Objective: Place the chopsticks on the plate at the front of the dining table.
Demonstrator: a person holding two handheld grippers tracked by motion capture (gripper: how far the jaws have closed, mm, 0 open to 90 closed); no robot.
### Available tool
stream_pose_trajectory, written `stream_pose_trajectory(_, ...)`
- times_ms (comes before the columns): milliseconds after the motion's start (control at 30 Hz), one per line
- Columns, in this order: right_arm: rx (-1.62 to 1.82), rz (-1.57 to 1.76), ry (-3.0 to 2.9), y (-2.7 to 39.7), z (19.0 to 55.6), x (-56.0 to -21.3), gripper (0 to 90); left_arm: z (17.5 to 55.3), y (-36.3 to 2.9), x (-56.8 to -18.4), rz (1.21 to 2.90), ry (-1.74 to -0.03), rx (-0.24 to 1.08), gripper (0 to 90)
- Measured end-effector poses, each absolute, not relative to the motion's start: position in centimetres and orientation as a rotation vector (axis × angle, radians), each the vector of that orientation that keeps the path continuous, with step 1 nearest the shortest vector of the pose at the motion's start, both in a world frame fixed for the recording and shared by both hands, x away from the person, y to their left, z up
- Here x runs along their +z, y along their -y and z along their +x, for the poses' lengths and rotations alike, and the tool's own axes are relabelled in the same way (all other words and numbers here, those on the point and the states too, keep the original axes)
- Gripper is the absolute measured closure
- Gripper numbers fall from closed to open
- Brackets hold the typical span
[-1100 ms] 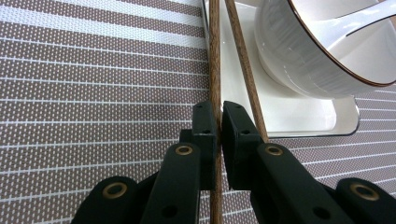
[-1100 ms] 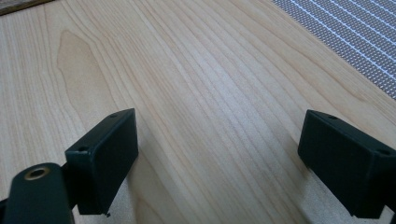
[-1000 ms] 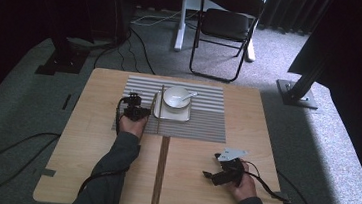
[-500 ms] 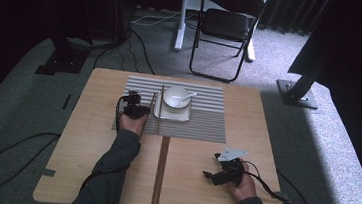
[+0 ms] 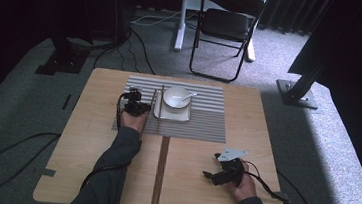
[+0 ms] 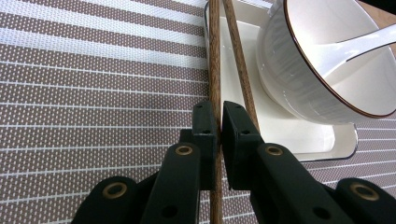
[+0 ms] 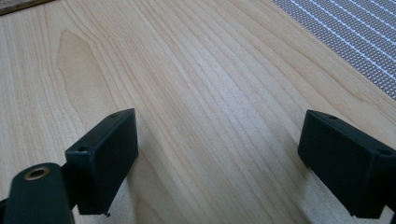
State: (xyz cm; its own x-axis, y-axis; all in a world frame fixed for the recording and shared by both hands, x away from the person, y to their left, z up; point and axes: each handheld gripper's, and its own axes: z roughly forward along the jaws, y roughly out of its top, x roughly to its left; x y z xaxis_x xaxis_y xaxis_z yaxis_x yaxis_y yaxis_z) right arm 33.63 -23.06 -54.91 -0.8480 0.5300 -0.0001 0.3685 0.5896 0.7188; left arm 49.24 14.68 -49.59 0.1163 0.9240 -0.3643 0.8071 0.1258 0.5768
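- high view: the left gripper (image 5: 136, 106) sits on the striped placemat (image 5: 202, 124) just left of the white tray (image 5: 172, 114), which carries the bowl (image 5: 176, 97) and spoon (image 5: 188, 96). a dark chopstick (image 5: 161, 107) runs along the tray's left edge. looks like table setting, so laying the sticks beside the dish makes sense. the right gripper (image 5: 222, 175) rests low on the bare wooden table (image 5: 90, 138), well apart, probably just parked. too small here to read either grip.
- left gripper view: jaws are pinched tight on one wooden chopstick (image 6: 215, 70), which lies straight along the mat. a second chopstick (image 6: 239, 60) leans over the tray rim, touching nothing of the gripper. both run out of frame at the top, and the bowl is cut off at the right.
- right gripper view: jaws stand wide apart, nothing between them, just wood grain and a corner of the mat.
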Motion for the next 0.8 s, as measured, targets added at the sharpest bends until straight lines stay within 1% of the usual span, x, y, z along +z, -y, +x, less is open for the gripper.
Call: stream_pose_trajectory(800,1.104,0.746,-2.605,23.1,33.6,-54.9,11.6,50.8,-14.4,-48.4,1.681,-1.708,0.214,84.4)
